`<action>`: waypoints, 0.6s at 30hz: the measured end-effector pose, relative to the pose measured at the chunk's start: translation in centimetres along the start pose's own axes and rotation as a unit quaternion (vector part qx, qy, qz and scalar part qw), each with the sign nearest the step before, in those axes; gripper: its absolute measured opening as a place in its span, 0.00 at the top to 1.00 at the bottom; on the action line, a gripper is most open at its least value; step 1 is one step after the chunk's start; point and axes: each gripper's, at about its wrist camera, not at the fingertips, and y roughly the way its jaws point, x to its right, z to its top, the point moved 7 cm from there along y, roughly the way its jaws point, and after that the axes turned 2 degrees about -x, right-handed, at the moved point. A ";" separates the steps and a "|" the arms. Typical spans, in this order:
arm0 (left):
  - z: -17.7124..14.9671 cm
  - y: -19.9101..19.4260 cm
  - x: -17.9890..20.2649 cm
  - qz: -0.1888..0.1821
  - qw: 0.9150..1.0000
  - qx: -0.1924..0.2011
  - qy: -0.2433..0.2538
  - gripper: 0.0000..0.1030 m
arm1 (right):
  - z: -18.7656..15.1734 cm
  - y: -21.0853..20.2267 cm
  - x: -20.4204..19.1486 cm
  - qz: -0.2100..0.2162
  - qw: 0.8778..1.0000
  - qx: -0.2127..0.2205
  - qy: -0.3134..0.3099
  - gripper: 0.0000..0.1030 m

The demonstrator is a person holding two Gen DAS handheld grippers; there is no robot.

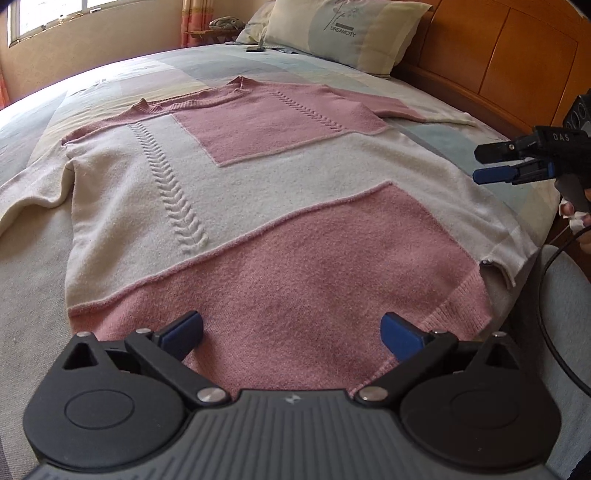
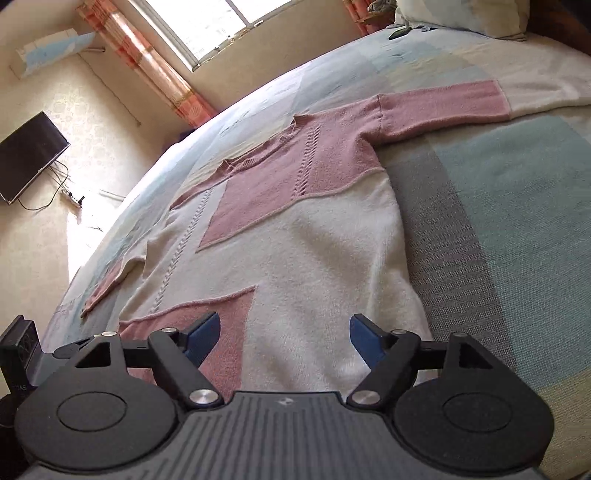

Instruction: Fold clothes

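Observation:
A pink and cream knit sweater [image 1: 258,177] lies flat and face up on the bed, neckline far, hem near, both sleeves spread out sideways. My left gripper [image 1: 291,332] hovers open just above the pink hem, nothing between its blue pads. In the left wrist view my right gripper [image 1: 480,164] hangs above the bed's right side, beyond the sweater's right edge, held by a hand. In the right wrist view the sweater [image 2: 314,236] stretches away and my right gripper [image 2: 284,332] stands open over its near cream and pink part, holding nothing.
The bed [image 1: 436,122] has a patchwork cover and a wooden headboard [image 1: 517,62] on the right. Pillows [image 1: 343,29] and a small dark object [image 1: 255,48] lie at its far end. A wall television [image 2: 26,155], a window [image 2: 207,22] and curtains [image 2: 155,66] are beyond the bed.

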 end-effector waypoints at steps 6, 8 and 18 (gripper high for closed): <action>-0.1 0.1 0.1 0.001 1.000 0.004 0.001 0.01 | 3.1 1.4 4.4 -0.092 0.995 0.023 -0.020 0.53; -0.3 0.1 0.1 0.001 1.000 0.005 0.010 0.01 | 3.9 1.9 5.7 -0.119 0.992 0.029 -0.027 0.55; -0.4 0.2 0.4 0.011 1.000 0.004 0.018 0.01 | 1.8 5.0 2.1 -0.221 0.953 0.020 -0.208 0.82</action>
